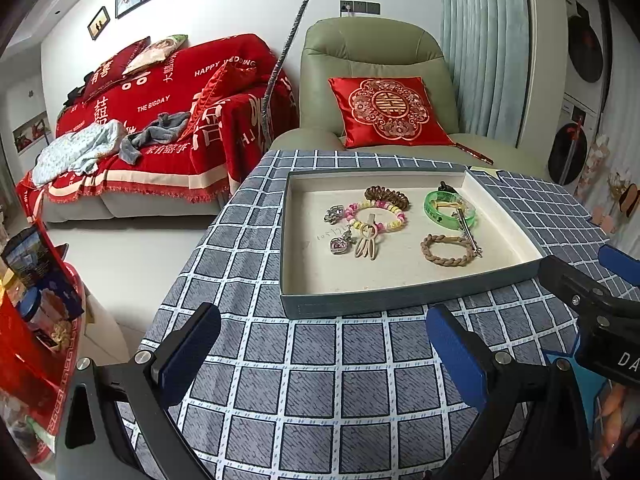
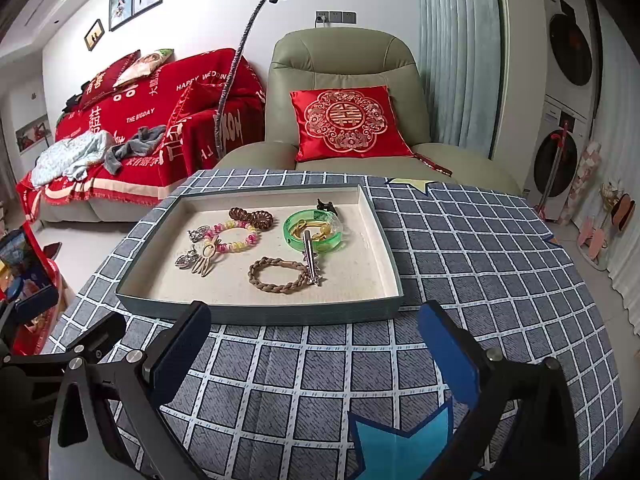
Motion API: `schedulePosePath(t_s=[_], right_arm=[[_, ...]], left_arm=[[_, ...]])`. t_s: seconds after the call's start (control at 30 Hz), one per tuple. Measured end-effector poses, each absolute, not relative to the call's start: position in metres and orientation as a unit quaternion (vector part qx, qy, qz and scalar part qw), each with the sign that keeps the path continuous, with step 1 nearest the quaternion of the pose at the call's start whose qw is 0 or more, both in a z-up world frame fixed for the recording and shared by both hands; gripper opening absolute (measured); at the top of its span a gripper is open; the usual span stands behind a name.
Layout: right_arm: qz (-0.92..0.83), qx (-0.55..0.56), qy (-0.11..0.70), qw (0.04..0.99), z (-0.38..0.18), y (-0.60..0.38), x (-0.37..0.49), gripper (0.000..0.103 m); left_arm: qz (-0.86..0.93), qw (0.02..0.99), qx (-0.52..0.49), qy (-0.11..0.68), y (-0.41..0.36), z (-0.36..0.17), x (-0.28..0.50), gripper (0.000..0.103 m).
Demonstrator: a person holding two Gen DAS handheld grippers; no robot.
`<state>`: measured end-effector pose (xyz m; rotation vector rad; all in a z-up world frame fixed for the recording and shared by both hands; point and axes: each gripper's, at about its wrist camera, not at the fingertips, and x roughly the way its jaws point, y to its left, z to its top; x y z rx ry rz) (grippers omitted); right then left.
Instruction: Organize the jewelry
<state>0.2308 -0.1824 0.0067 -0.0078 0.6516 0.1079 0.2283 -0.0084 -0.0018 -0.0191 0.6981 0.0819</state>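
A shallow grey tray (image 1: 400, 300) (image 2: 260, 314) sits on the checked tablecloth. In it lie a green bangle (image 1: 436, 204) (image 2: 294, 236), a brown braided bracelet (image 1: 446, 258) (image 2: 276, 286), a pink and yellow bead bracelet (image 1: 394, 218) (image 2: 240, 246), a brown coil hair tie (image 1: 388, 194) (image 2: 252, 216), a silver clip (image 1: 468, 232) (image 2: 310, 256), a beige hair clip (image 1: 366, 246) (image 2: 206, 262), and silver charms (image 1: 340, 244) (image 2: 186, 260). My left gripper (image 1: 324, 344) is open and empty in front of the tray. My right gripper (image 2: 316, 340) is open and empty, also in front of the tray.
The right gripper's body (image 1: 592, 304) shows at the right of the left wrist view. A green armchair with a red cushion (image 1: 388, 110) (image 2: 344, 124) stands behind the table. A red-covered sofa (image 1: 152, 128) is at the left. A red box of goods (image 1: 36, 320) is beside the table.
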Motion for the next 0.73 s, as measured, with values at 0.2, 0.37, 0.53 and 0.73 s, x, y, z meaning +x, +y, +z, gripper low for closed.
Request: schedulePosePath(t_s=[0.2, 0.37, 0.53, 0.73], right_arm=[[0.053, -0.004, 0.321, 0.946, 0.0093, -0.1827, 0.2299, 0.103], [0.053, -0.004, 0.321, 0.946, 0.0092, -0.1825, 0.2298, 0.103], [0.053, -0.004, 0.321, 0.946, 0.0098, -0.1825, 0.2298, 0.103], [0.054, -0.004, 0.321, 0.945, 0.0107, -0.1821, 0.2295, 0.103]], left_arm=[[0.042, 0.939, -0.008, 0.342, -0.0089, -0.0016, 0.2279, 0.103], [0.046, 0.939, -0.005, 0.341, -0.0083, -0.002, 0.227, 0.103], [0.045, 0.94, -0.005, 0.339, -0.0067, -0.0021, 0.2261, 0.103], [0.04, 0.94, -0.002, 0.34, -0.0084, -0.0016, 0.2264, 0.103]])
